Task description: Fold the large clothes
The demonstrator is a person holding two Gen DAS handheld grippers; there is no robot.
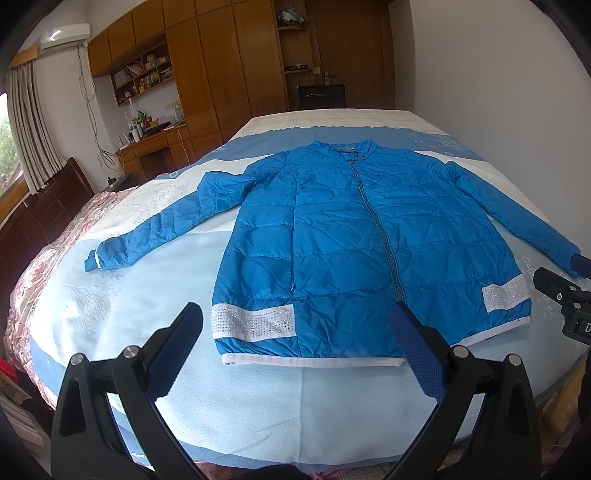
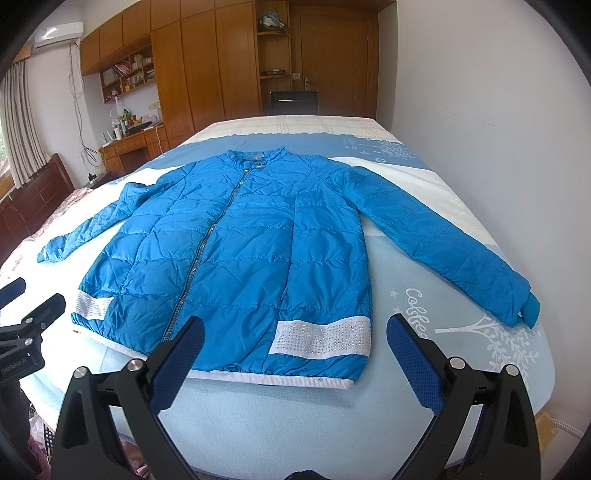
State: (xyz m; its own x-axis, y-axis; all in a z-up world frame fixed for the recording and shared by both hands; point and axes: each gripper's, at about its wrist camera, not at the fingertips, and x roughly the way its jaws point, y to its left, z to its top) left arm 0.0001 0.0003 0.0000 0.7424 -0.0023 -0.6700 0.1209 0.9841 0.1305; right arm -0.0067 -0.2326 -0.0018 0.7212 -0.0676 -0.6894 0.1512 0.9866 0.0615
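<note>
1. One garment: a blue quilted jacket (image 1: 332,236) lies flat, front up and zipped, in the middle of the bed (image 1: 258,406), collar toward the far end and hem toward the cameras. Both sleeves spread outward and down to either side.
2. The jacket carries two white studded bands (image 2: 321,338) near the hem – one on each front panel – plus one white ribbed hem strip and one grey zipper (image 1: 380,229) down the centre.
3. Two grippers. The left gripper (image 1: 295,354) hangs over the near edge of the bed just short of the hem, its blue-padded fingers (image 1: 417,354) spread wide with nothing between them.
4. The right gripper (image 2: 295,360) hovers likewise above the hem on the other side, jaws wide apart and empty. Each camera catches part of the other tool at its frame edge.
5. Writing: the tool seen at the left edge of the right wrist view bears "GenRobot.AI". The bedspread shows white script beginning "Colle" beside a white tree print (image 2: 498,339) – the rest is cut off. The collar label is too small to read.
6. The bed is covered in a pale blue and white spread with snowflake motifs; a pink floral quilt (image 1: 40,266) lies along its left side.
7. The room: wooden wardrobes (image 1: 221,66), a wooden door, open shelves with books, a desk, a wall air conditioner (image 1: 64,35), curtains, and white walls.
</note>
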